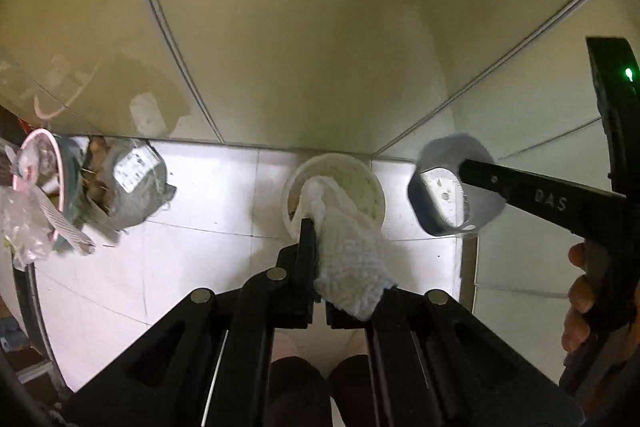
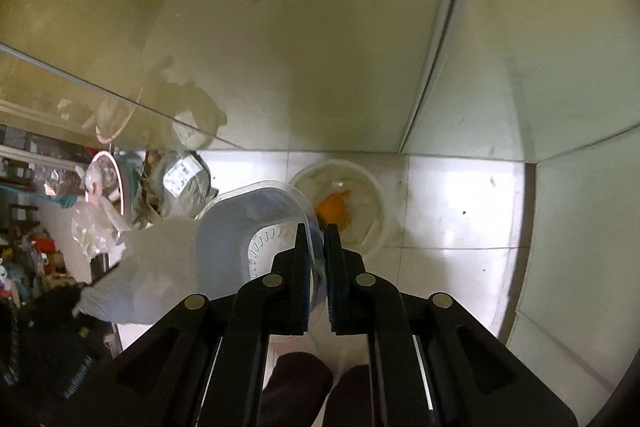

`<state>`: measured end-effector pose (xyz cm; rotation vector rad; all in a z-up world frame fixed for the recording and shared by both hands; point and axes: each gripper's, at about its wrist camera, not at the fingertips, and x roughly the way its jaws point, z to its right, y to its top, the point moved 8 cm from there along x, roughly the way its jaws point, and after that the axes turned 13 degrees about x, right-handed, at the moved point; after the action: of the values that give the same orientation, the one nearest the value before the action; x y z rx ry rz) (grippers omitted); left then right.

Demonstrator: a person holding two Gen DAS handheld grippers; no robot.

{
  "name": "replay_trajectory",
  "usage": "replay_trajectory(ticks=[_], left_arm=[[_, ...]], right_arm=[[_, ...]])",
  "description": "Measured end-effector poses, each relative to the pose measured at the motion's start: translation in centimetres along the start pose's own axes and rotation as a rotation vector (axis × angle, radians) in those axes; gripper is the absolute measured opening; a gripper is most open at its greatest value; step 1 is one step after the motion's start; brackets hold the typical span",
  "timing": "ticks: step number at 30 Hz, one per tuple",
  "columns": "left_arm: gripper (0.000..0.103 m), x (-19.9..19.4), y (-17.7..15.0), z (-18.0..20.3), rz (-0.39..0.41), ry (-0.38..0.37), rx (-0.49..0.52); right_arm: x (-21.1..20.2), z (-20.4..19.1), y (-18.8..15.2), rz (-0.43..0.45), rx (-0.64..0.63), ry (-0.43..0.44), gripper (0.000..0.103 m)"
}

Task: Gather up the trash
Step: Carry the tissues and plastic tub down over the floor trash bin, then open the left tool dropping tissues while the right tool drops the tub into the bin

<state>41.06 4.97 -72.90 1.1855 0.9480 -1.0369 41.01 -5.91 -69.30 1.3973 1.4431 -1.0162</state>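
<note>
White floor tiles (image 1: pixel 200 267), glossy wall panels (image 1: pixel 320 27), cluttered shelf (image 2: pixel 24 247) at left.

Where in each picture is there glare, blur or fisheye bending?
Left wrist view: floor tiles glare white, the plastic container in the right gripper is slightly smeared, and wall seams bend. Right wrist view: glare on the floor at right, the paper towel is blurred, and the trash pile sits in dim light.

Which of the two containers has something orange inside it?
The round white bowl on the floor by the wall; orange residue sits inside it. The clear plastic container, clamped in the right gripper, shows none.
</note>
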Motion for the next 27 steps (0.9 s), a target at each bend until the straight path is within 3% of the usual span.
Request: replay_trajectory(ticks=[4,6,9,11,13,16,23,27], left_arm=[[0.002,2.2,0.3,0.7,-0.021,-0.026,-0.001],[0.002,2.8,0.6,1.1,-0.025,-0.036,-0.006],[0.002,3.8,1.4,1.6,-0.031,-0.068,-0.018],[0.007,4.2,2.1,2.1,-0.036,-0.07,-0.011],[0.023,4.4,2.6,2.6,-0.049,-0.065,-0.001],[0.035,4.0,3.2,3.0,-0.053,-0.06,-0.004],[0.035,-0.2,3.9,3.4,-0.051,-0.041,0.014],[0.035,-6.5,5.1,3.2,-0.006,-0.008,0.033]], right_arm=[[0.3,0.0,0.0,-0.023,-0.004,0.015,0.018],[-0.2,0.1,0.2,-0.008,-0.014,0.016,0.031],[-0.8,0.4,0.7,0.014,-0.024,0.011,0.033],[-1.4,0.5,1.0,0.02,-0.025,0.015,0.033],[-2.4,0.7,1.4,0.038,-0.023,0.018,0.033],[-3.9,0.8,1.9,0.063,-0.026,0.029,0.033],[-8.9,-0.7,2.4,0.124,-0.045,0.037,0.033],[-13.6,-2.2,2.6,0.17,-0.059,0.049,0.033]])
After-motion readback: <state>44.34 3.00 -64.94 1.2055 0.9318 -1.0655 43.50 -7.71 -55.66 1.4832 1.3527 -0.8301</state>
